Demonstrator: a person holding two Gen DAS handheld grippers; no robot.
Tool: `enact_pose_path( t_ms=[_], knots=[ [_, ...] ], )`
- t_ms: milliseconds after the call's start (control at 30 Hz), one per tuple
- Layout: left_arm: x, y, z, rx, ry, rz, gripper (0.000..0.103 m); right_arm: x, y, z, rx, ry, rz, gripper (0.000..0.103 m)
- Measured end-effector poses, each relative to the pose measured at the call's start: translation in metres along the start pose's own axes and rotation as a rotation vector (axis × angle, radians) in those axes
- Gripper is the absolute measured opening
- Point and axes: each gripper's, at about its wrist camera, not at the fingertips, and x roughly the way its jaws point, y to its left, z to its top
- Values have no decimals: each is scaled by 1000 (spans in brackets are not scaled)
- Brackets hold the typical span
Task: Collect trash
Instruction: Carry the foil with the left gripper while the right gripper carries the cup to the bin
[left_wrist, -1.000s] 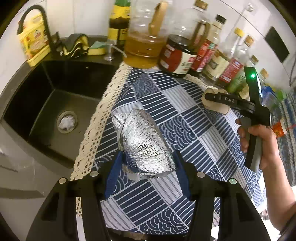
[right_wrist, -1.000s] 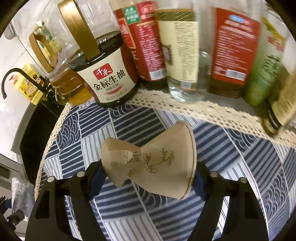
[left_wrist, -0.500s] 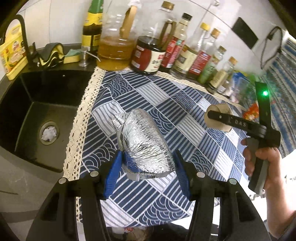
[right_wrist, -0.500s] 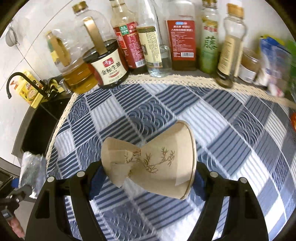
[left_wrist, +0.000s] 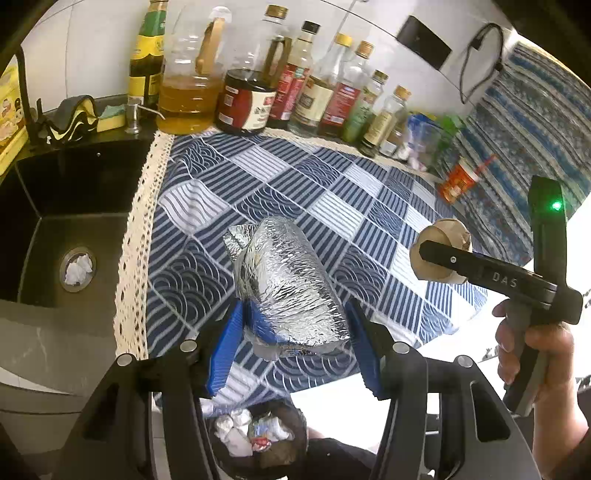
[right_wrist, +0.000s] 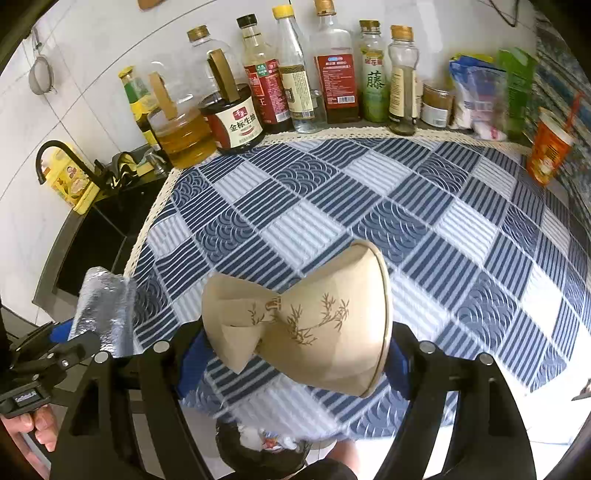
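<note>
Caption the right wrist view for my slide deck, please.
Right gripper holds a crushed paper cup above the trash bin at the counter's edge.

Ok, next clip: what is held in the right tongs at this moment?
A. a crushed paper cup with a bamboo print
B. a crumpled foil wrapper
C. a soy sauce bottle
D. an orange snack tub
A: the right tongs pinch a crushed paper cup with a bamboo print between the blue pads; the foil wrapper sits in the left tongs.

Bright, even light; strong fisheye bending with dark corners; slight motion blur at edges.
</note>
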Motion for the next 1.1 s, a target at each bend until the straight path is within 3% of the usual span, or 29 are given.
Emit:
enact_pose_path(
  t_ms=[367,633,1100],
  knots=[
    [-23,8,-43,1,9,-24,54,-41,37,-59,-18,-28,37,77],
    [-30,9,-68,9,43,-24,54,-55,59,-95,-24,-2,91,77],
    [-10,7,-114,7,152,-39,54,-36,65,-146,-34,98,183,77]
  ],
)
